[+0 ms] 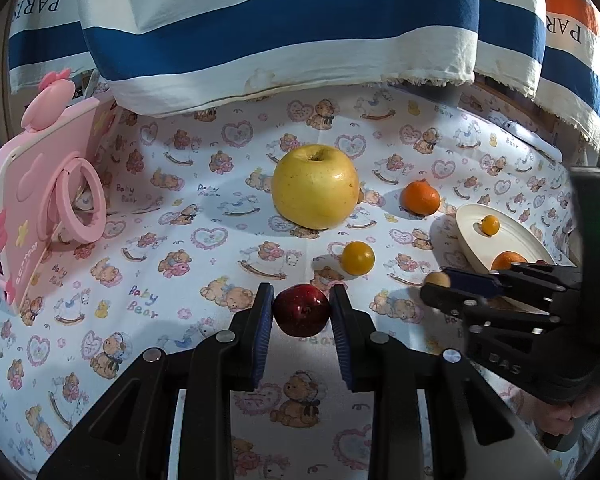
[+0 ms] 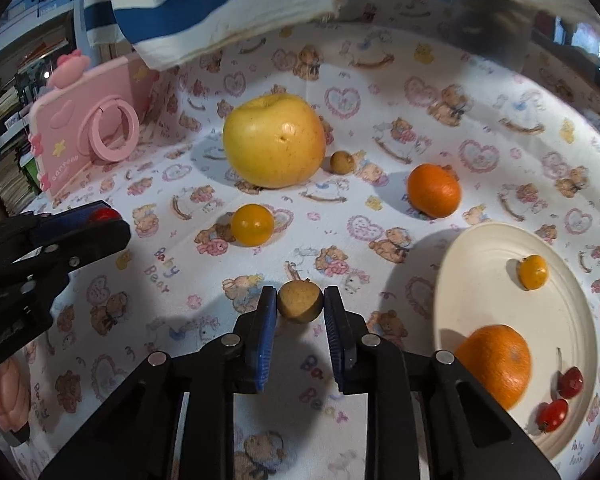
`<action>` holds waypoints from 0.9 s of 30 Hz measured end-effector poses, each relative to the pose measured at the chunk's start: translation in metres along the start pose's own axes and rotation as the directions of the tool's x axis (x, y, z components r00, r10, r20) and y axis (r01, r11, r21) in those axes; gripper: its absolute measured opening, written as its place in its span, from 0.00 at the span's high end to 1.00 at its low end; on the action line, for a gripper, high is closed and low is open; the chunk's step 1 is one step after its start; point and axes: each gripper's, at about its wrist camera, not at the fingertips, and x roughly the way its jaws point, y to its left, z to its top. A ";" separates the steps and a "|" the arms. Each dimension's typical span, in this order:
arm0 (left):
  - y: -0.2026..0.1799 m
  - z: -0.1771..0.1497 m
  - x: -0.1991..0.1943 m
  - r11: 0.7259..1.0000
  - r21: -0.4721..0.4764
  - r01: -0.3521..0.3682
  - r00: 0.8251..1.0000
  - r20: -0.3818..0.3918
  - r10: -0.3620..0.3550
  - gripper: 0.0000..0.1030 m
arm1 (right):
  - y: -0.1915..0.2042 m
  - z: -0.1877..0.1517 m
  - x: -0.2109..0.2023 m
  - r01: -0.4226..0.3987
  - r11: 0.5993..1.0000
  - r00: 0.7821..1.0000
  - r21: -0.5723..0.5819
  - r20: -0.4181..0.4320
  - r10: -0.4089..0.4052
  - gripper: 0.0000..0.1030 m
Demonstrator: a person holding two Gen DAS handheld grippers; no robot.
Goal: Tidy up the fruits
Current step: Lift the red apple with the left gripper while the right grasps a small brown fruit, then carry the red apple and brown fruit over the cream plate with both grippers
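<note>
My left gripper [image 1: 302, 300] is shut on a dark red round fruit [image 1: 302, 312] just above the bear-print cloth. My right gripper [image 2: 300, 300] is shut on a small tan round fruit [image 2: 300, 304], left of the white plate [image 2: 460, 264]. The plate holds an orange [image 2: 496, 364], a small yellow tomato [image 2: 533, 272] and two red cherries [image 2: 556, 412]. On the cloth lie a big yellow apple [image 2: 274, 146], a mandarin [image 2: 433, 190], a yellow tomato [image 2: 252, 225] and another tan fruit [image 2: 342, 162].
A pink case with a ring stand [image 1: 40, 208] leans at the left. A striped blue, white and orange cloth [image 1: 280, 20] hangs over the far edge of the table. A person's hand [image 2: 8, 392] holds the left gripper's handle.
</note>
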 end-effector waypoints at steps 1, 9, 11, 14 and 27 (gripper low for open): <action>-0.001 0.000 -0.001 1.000 0.003 0.000 1.000 0.002 0.000 0.73 | -0.001 -0.003 -0.008 0.005 1.000 1.000 0.008 0.024 -0.005 0.76; -0.003 0.001 -0.007 1.000 0.015 -0.007 0.999 0.032 0.006 0.73 | -0.020 -0.017 -0.049 0.007 0.996 0.993 0.087 0.117 -0.017 0.76; -0.003 0.001 -0.007 1.000 0.014 -0.007 0.999 0.032 0.006 0.73 | -0.027 -0.021 -0.059 0.016 0.994 0.990 0.106 0.139 -0.030 0.76; -0.004 0.001 -0.007 1.000 0.018 -0.005 0.999 0.032 0.004 0.73 | -0.036 -0.026 -0.070 0.027 0.992 0.985 0.122 0.163 -0.047 0.76; -0.008 0.000 -0.009 1.000 0.025 -0.007 0.999 0.039 0.006 0.73 | -0.089 -0.052 -0.103 0.066 0.973 0.971 0.219 0.211 -0.114 0.76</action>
